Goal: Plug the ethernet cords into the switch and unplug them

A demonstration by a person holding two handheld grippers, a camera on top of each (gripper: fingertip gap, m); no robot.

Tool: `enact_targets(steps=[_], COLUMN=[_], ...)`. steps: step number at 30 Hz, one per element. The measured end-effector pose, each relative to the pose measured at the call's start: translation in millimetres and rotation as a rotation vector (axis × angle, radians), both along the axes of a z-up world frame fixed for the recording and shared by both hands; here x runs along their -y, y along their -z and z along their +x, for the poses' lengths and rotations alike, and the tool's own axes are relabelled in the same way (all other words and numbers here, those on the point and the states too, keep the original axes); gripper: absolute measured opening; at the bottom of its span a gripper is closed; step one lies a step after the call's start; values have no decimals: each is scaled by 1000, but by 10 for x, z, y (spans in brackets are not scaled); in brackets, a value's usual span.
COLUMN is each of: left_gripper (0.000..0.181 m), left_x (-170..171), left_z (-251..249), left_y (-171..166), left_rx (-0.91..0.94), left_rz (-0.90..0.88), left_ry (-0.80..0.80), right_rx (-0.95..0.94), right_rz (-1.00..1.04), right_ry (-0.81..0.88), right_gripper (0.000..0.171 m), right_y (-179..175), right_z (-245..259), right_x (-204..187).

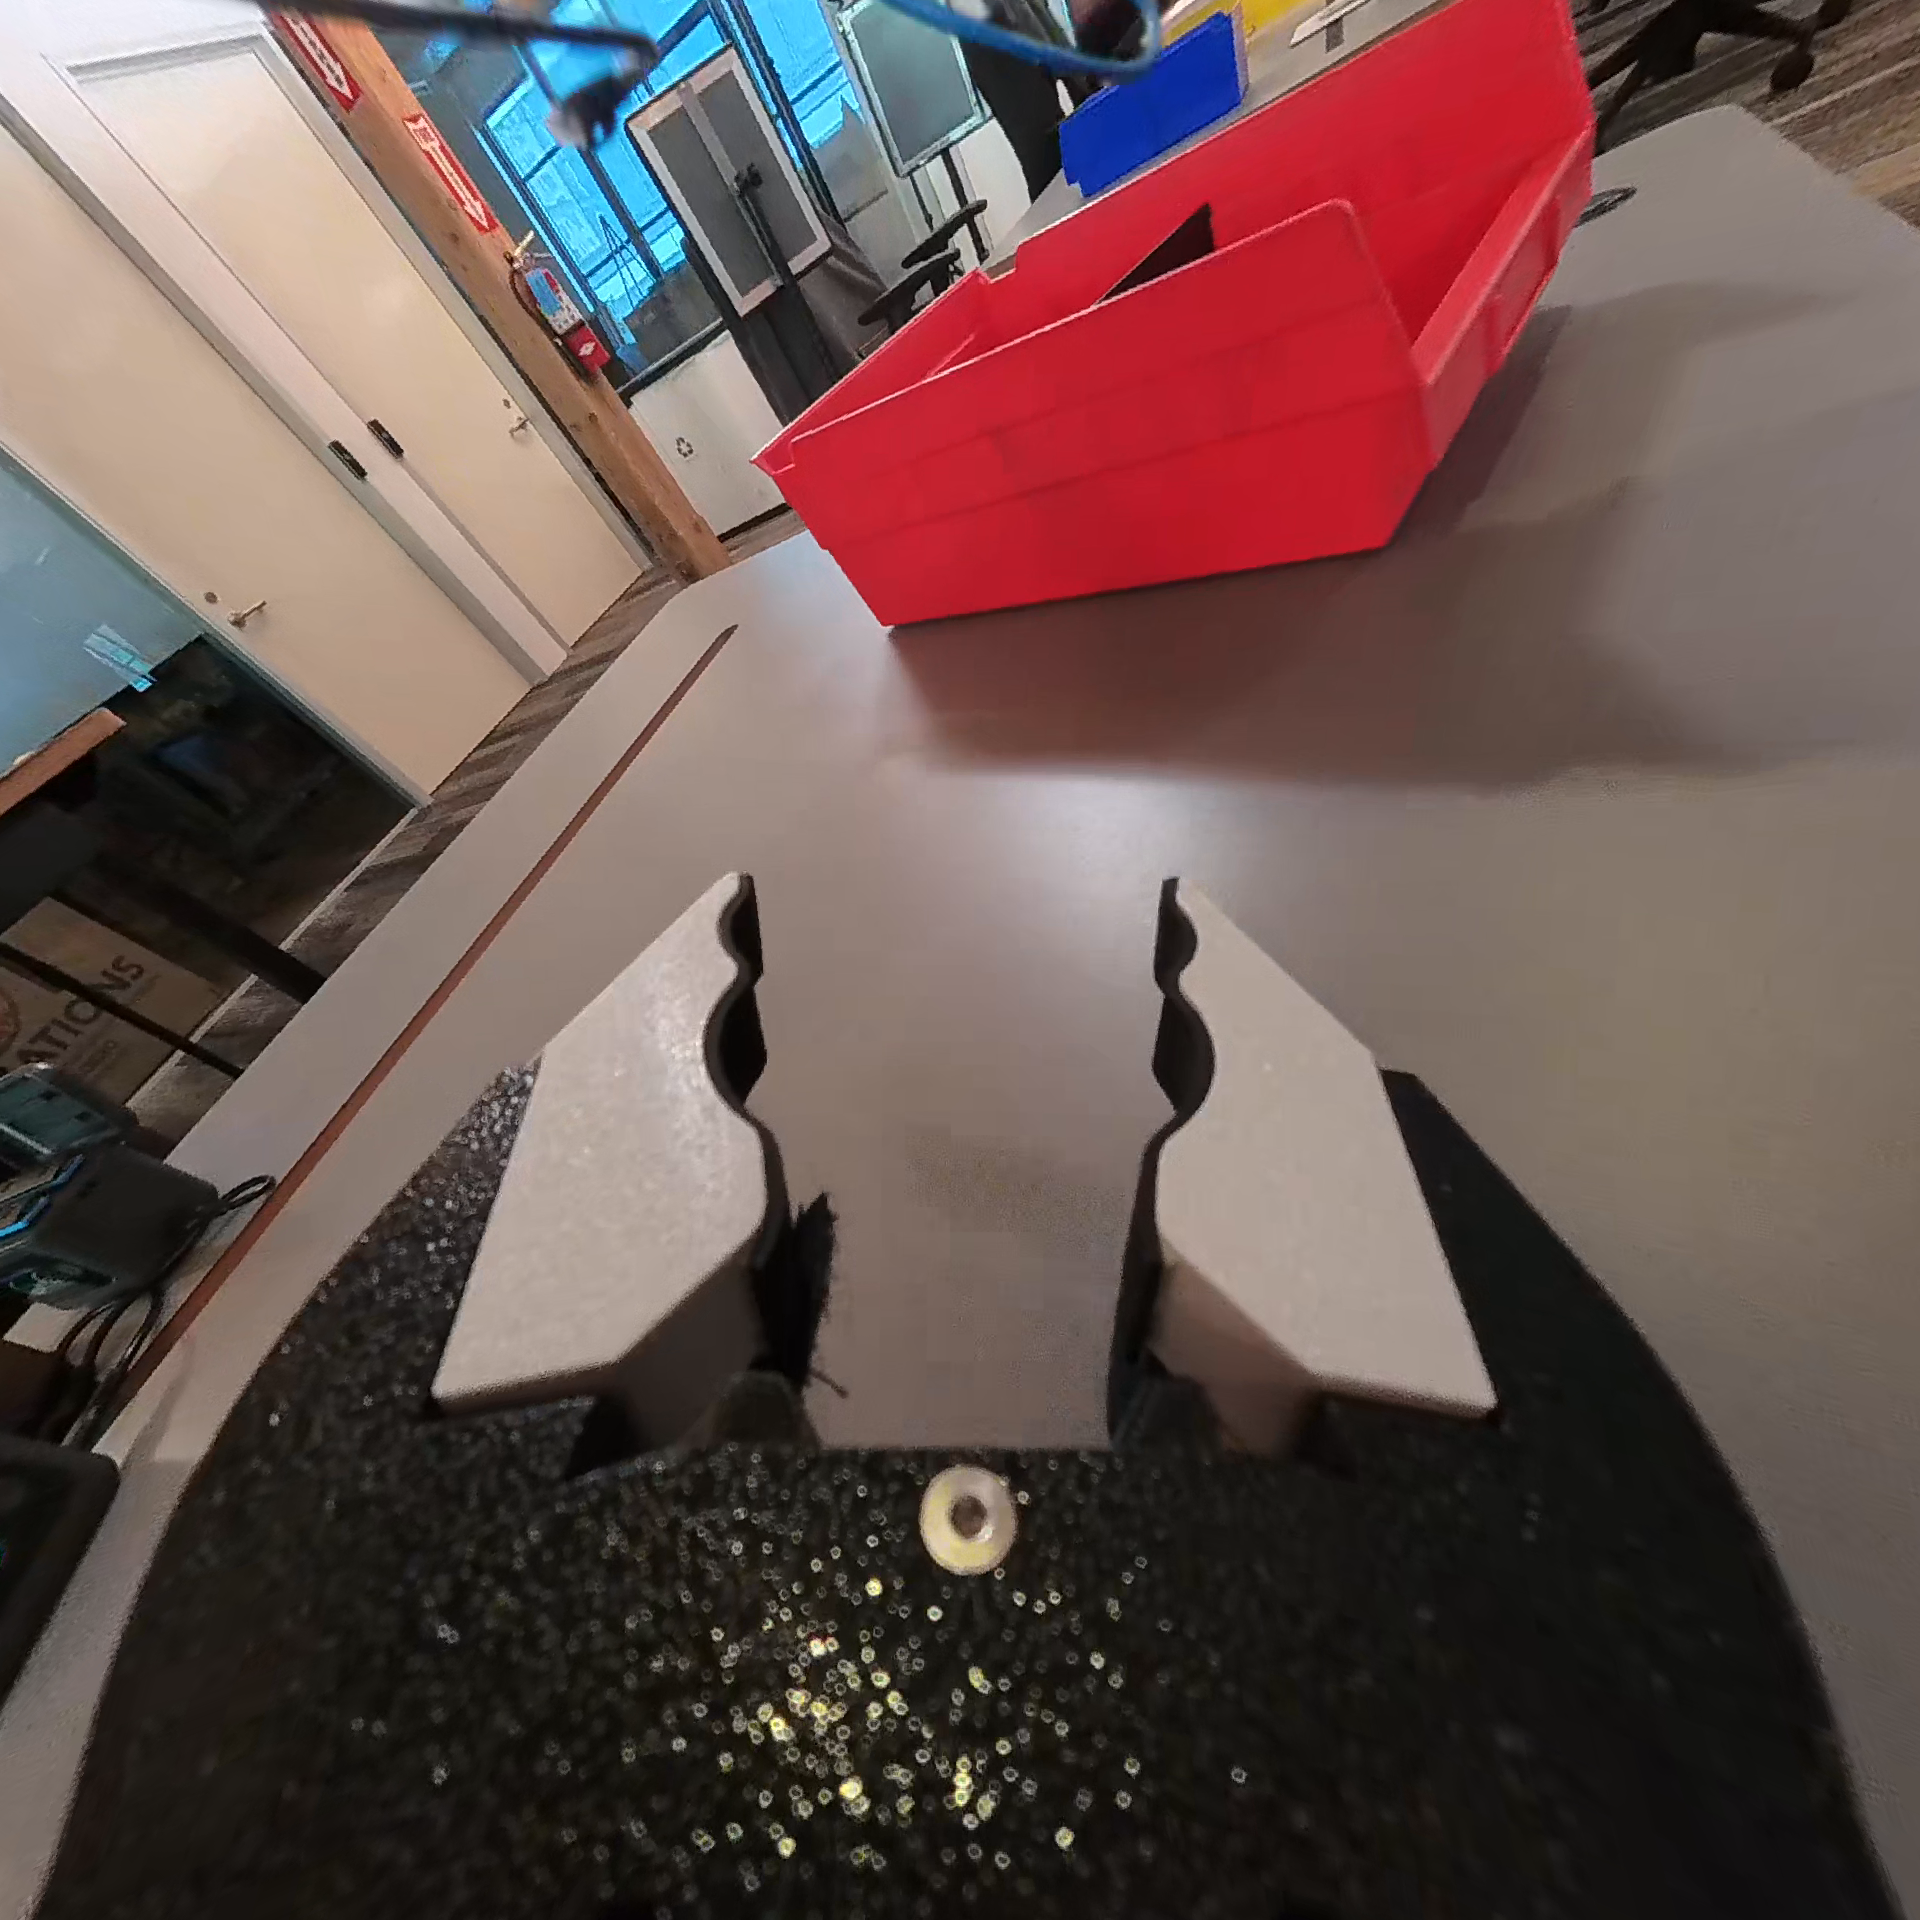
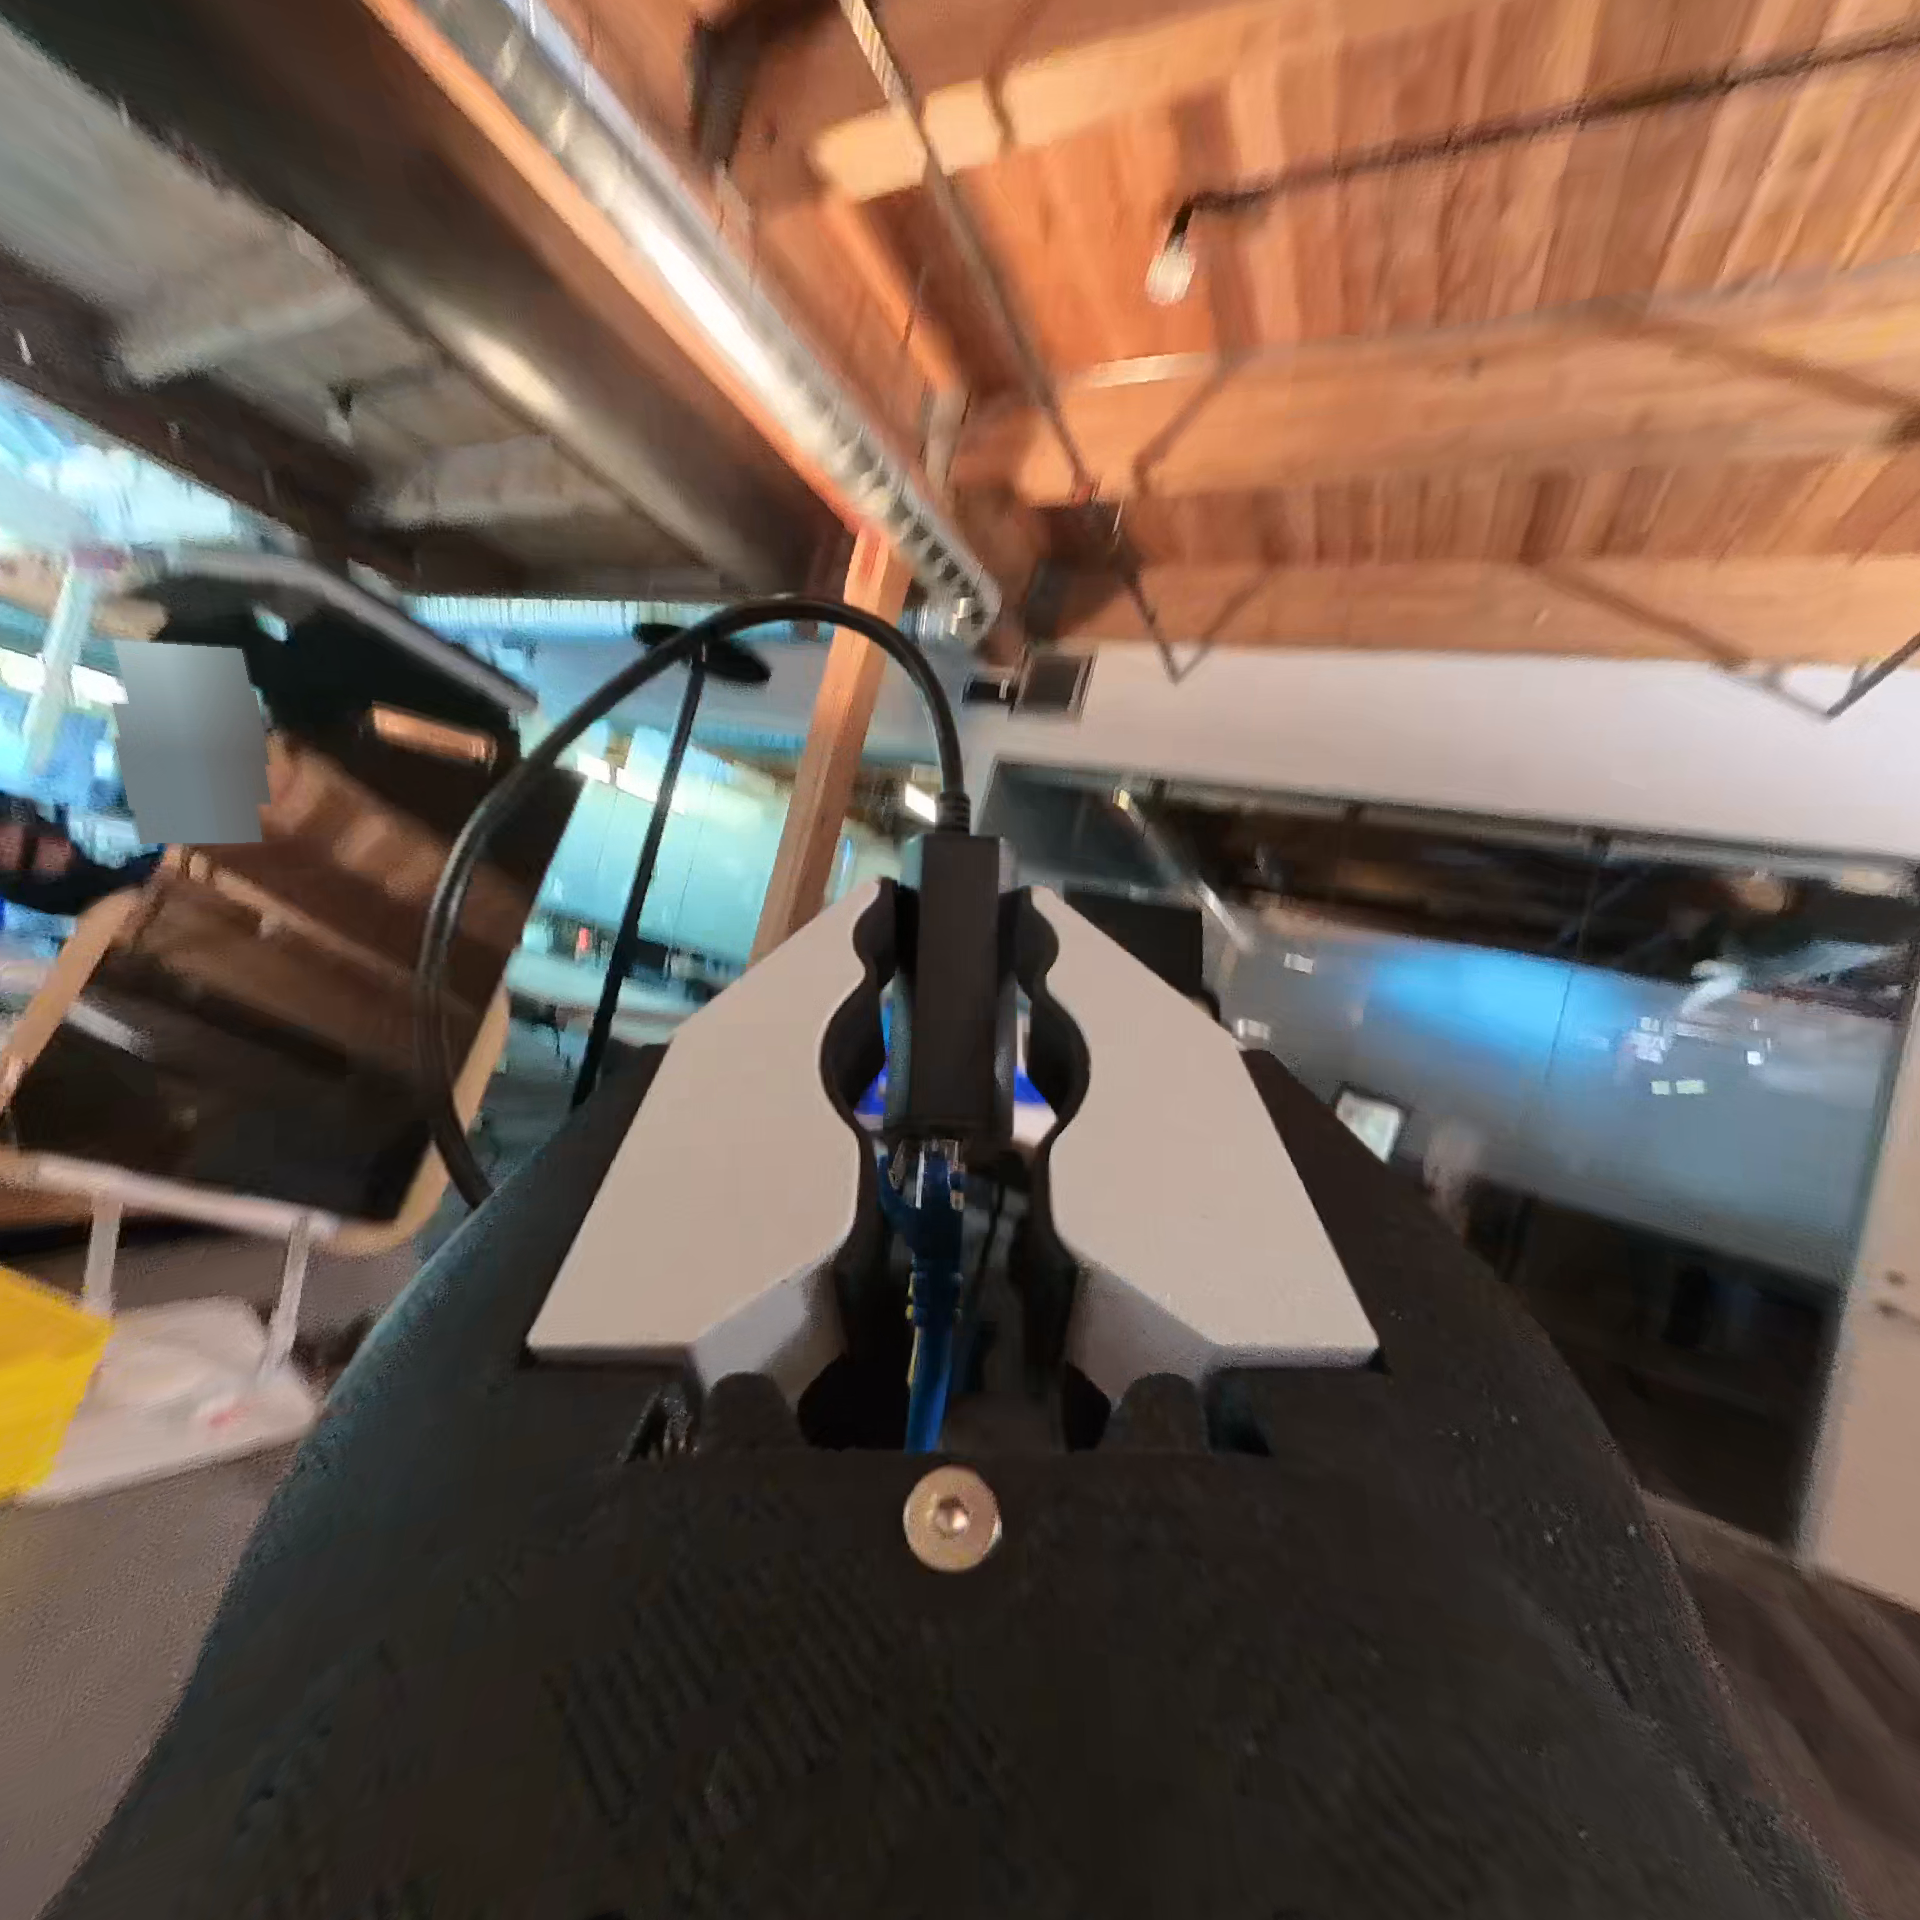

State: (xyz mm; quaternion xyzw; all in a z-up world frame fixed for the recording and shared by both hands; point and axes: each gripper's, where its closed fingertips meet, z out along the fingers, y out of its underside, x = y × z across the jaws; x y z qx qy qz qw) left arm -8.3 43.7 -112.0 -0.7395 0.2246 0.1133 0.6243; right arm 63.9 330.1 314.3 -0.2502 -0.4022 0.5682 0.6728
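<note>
My right gripper [image 2: 954, 896] is raised, points up toward the wooden ceiling, and is shut on a small black adapter-like switch [image 2: 951, 997]. A blue ethernet cord [image 2: 928, 1309] is plugged into its near end and runs back between the fingers. A thin black cable [image 2: 488, 883] loops from its far end. My left gripper [image 1: 956, 891] is open and empty, low over the grey table [image 1: 1403, 852]. At the top of the left wrist view, a black cable end [image 1: 590, 102] and a blue cord [image 1: 1049, 52] hang in the air.
A red plastic bin [image 1: 1143, 436] stands on the table ahead of the left gripper, and a blue bin [image 1: 1153, 130] stands behind it. The table's left edge [image 1: 499, 883] drops to the floor. A yellow bin [image 2: 42, 1382] shows at the lower left of the right wrist view. Tip to tip, the grippers are about 50 cm apart.
</note>
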Motion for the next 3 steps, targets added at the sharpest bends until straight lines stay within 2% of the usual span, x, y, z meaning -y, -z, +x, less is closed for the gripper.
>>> enact_targets(steps=[3], left_gripper=[75], left_x=[3], left_z=[-9], left_y=[21], left_rx=[2], left_rz=[-7], left_ry=[-2], right_rx=[-176], right_rz=[-74], right_ry=[-33], right_gripper=[20], right_y=[79], right_z=[162], right_x=[-208])
